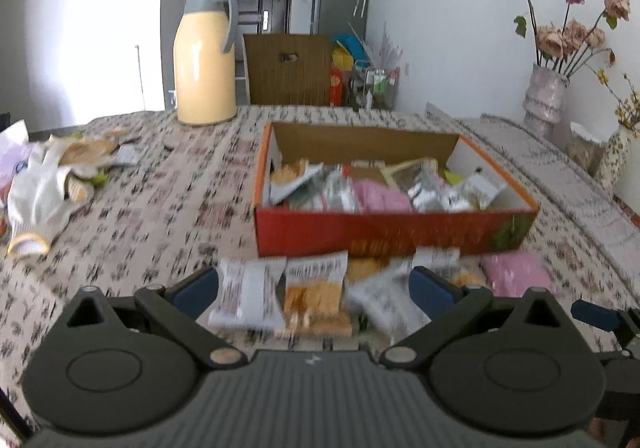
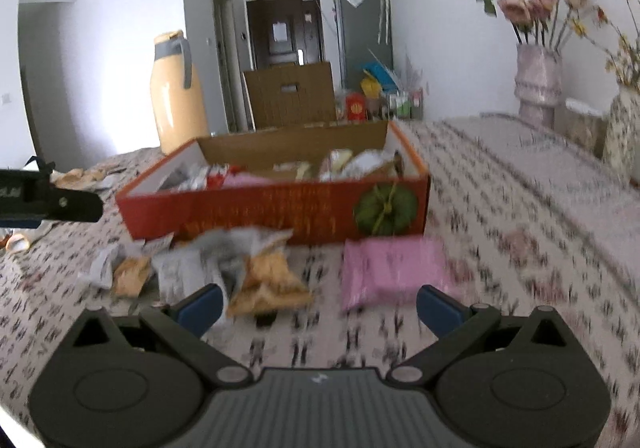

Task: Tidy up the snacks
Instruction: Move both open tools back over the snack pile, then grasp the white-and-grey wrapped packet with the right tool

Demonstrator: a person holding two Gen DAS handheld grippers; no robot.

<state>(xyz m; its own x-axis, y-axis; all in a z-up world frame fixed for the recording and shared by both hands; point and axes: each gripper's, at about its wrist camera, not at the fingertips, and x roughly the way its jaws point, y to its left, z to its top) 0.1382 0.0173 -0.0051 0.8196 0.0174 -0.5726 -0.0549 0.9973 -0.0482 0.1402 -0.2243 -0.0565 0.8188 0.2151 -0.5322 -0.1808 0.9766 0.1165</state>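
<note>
Far left in the left wrist view: white gloves (image 1: 38,192) lying crumpled on the patterned tablecloth (image 1: 160,208), with blurred wrappers just beyond them. Further back, a yellow thermos jug (image 1: 206,56) standing upright near the table's far edge. Centre: an open red cardboard box (image 1: 384,234) resting on the cloth, partly filled with snack packets, among them a pink packet inside the box (image 1: 382,198) and several silver ones. Just in front of the box's near wall, loose snacks in a row: a white packet (image 1: 246,294), an orange cracker packet (image 1: 316,294) beside it, another white packet overlapping to the right, then a pink packet (image 1: 514,274) further right, apart from the rest. Left gripper (image 1: 314,288) low over this row, blue fingers spread wide to either side of the white and orange packets, gripping nothing. Far right: a pale vase of dried pink flowers (image 1: 546,98) against the wall. In the right wrist view, the same box left of centre, a green pumpkin print (image 2: 386,208) on its near wall. Right gripper (image 2: 320,306) spread wide and empty, an orange packet (image 2: 272,284) beside its left finger, the pink packet between the fingers and slightly ahead, flat on the cloth. Much of both views motion-blurred.
</note>
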